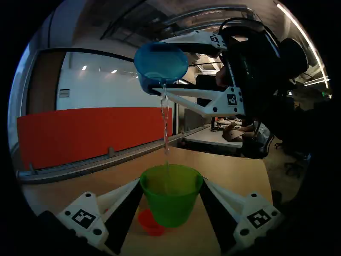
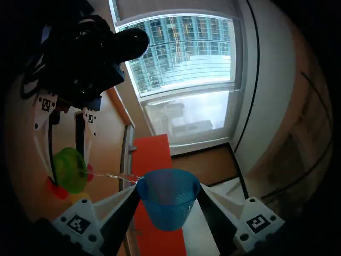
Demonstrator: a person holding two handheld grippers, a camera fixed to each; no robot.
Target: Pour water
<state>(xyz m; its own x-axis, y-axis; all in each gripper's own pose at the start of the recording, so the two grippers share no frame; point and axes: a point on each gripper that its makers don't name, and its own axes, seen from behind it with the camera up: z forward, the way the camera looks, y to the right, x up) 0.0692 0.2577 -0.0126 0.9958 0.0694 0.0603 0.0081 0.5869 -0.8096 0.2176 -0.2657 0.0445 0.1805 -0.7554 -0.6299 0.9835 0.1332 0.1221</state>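
The left tool was closed on the green cup, both fingers pressed to its sides. It held the cup upright and low over the desk, though I could not tell whether the cup's base touched the wood. Higher up, the right tool gripped the blue cup the same way, tipped well over. A thin stream of water fell from its lip into the green cup's mouth. The drop between the two cups was long and the stream looked wavy, so I judged a miss to be the main danger. A small sideways drift of either hand would put water on the desk or on the left tool's fingers. Tipping the blue cup further could turn the thread into a gush and splash out of the green cup. A small red cup lay just beside the green one and could get wet or knocked.
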